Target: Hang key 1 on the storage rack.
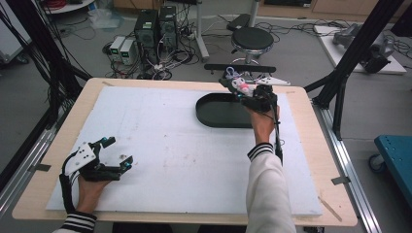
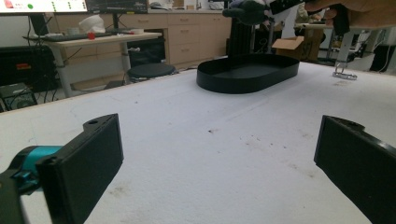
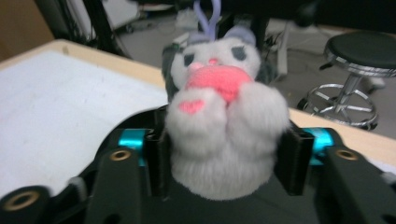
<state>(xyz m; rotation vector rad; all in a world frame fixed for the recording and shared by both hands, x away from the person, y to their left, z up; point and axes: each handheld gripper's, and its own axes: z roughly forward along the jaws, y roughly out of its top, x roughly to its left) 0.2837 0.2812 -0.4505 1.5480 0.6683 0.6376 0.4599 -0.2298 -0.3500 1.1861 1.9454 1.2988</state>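
A white foam sheet (image 1: 170, 145) is laid over the wooden tabletop (image 1: 311, 160). A black oval tray (image 1: 214, 114) is set on the sheet near the far edge, right of centre; in the left gripper view the same tray (image 2: 247, 73) is seen well beyond the jaws.

The right gripper (image 1: 245, 90) is held above the far right rim of the tray by the right hand (image 1: 262, 121), whose sleeve is white with a striped cuff. A small plush toy (image 3: 224, 116) is clamped between its 2 jaws; the toy is grey-white, with a pink nose, a pink ball at its chest, a pink paw mark and a lilac loop on its head. In the high view the plush toy (image 1: 239, 82) is seen raised clear of the tray, at the far side of the tabletop.

The left gripper (image 1: 114, 155) is rested low over the sheet near the front left corner, held by the left hand (image 1: 90, 187). Its jaws are spread wide apart, with nothing but bare sheet between them.

A round black stool (image 1: 251, 40) is seen on the floor beyond the far edge.
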